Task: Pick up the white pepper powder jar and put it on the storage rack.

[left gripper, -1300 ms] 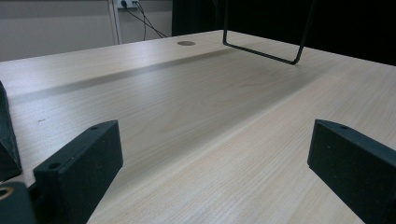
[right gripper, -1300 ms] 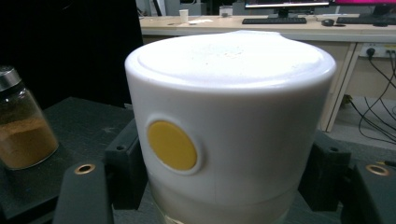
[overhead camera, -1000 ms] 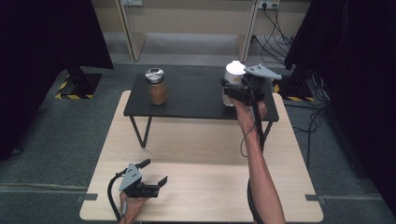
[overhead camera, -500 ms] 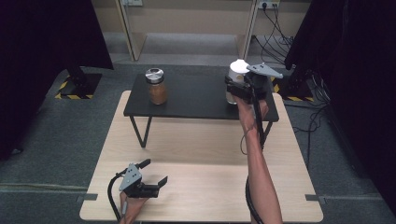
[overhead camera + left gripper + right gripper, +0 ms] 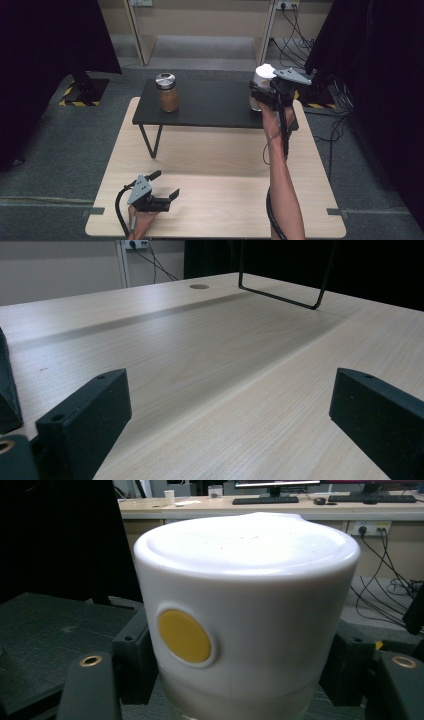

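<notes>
Right hand-held gripper [image 5: 261,95] clamped, arm outstretched, left hand-held gripper [image 5: 165,186] apparently resting, open

High overhead; gripper cameras low, table-level, close

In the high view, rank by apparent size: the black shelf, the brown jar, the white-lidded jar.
1. black shelf, by far the largest.
2. brown jar and white-lidded jar: look alike; the right hand-held gripper covers part of the latter, so unranked.

the white-lidded jar [image 5: 245,615] is cut off at the bottom edge; its contents cannot be told.
</notes>
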The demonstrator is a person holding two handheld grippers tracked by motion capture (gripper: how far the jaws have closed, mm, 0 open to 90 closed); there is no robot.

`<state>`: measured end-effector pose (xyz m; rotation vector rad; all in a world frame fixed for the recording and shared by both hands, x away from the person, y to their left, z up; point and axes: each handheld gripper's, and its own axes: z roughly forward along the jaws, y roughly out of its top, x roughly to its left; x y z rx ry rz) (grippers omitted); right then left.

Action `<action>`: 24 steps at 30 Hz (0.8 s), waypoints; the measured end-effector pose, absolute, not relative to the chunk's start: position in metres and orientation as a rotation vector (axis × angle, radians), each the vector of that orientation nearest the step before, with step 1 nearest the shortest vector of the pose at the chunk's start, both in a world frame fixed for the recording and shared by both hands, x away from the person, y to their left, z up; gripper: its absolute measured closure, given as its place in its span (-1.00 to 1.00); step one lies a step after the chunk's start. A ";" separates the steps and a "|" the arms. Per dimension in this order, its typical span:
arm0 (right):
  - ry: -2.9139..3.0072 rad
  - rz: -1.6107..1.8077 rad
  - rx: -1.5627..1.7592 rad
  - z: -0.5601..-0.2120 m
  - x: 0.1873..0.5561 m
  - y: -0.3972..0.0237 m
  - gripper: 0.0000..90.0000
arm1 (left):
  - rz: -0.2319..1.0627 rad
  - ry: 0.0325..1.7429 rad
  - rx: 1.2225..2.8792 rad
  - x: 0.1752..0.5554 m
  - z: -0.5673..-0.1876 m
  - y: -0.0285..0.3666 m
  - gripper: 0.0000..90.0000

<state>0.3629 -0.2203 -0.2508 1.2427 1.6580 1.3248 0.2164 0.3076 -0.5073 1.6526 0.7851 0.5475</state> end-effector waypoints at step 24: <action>1.688 1.272 1.231 -0.253 0.366 -0.223 -0.32 | 0.546 0.788 1.652 0.216 -0.507 0.308 -0.94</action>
